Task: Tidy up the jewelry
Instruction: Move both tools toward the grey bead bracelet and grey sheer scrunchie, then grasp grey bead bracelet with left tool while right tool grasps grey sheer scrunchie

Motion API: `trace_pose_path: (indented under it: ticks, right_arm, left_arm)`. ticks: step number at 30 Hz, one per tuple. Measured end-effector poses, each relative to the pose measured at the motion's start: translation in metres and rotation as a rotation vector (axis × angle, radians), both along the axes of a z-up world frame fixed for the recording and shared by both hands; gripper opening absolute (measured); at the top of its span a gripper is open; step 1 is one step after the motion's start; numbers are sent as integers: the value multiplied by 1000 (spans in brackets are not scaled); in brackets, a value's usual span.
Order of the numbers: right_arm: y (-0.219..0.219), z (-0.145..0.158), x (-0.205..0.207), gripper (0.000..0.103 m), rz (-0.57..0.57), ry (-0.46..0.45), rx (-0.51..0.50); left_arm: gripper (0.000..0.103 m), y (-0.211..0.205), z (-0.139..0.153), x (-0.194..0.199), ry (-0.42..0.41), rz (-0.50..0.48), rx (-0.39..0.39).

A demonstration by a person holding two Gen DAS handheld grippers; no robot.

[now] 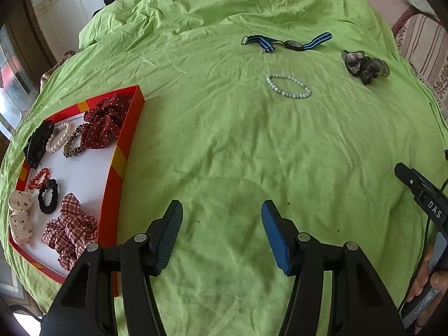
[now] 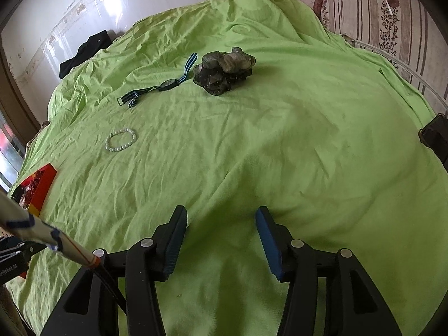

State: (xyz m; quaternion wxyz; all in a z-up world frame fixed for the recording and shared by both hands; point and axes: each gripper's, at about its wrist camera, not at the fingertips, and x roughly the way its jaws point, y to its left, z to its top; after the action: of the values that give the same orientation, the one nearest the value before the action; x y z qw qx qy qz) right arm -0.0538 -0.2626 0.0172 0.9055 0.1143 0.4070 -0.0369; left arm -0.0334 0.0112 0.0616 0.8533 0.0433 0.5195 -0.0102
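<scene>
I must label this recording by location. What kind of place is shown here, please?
Probably a bedroom in a home: the work surface is a bed under a wrinkled green sheet, a striped floral cushion lies beside it, and scrunchies and bracelets fill a red box.

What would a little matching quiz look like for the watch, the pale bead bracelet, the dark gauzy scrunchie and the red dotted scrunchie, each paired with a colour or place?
Things:
1. watch
2. bead bracelet
3. gauzy scrunchie
4. dotted scrunchie

Descriptions:
A. inside the red box
B. dark grey-green, loose on the green sheet
C. blue striped strap
D. whitish ring, on the sheet nearer the grippers than the watch

Pairs: 1-C, 2-D, 3-B, 4-A
</scene>
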Motion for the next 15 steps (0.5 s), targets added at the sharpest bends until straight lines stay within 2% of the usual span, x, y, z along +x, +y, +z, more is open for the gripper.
trace_pose_path:
  ticks: [4, 7, 10, 15]
  right_arm:
    - [1, -1, 1, 58, 4, 3, -3]
    - [1, 0, 0, 58, 8, -1, 1]
    - [-5, 8, -6, 58, -6, -11, 44]
    - [-16, 31, 7, 59, 10, 17, 158]
  left_arm:
    - [58, 3, 2, 7, 3, 13, -30]
    - [57, 3, 4, 22, 30, 13, -108]
    - [57, -2, 10, 51, 52, 4, -211]
    - [57, -29, 17, 103, 40, -66, -253]
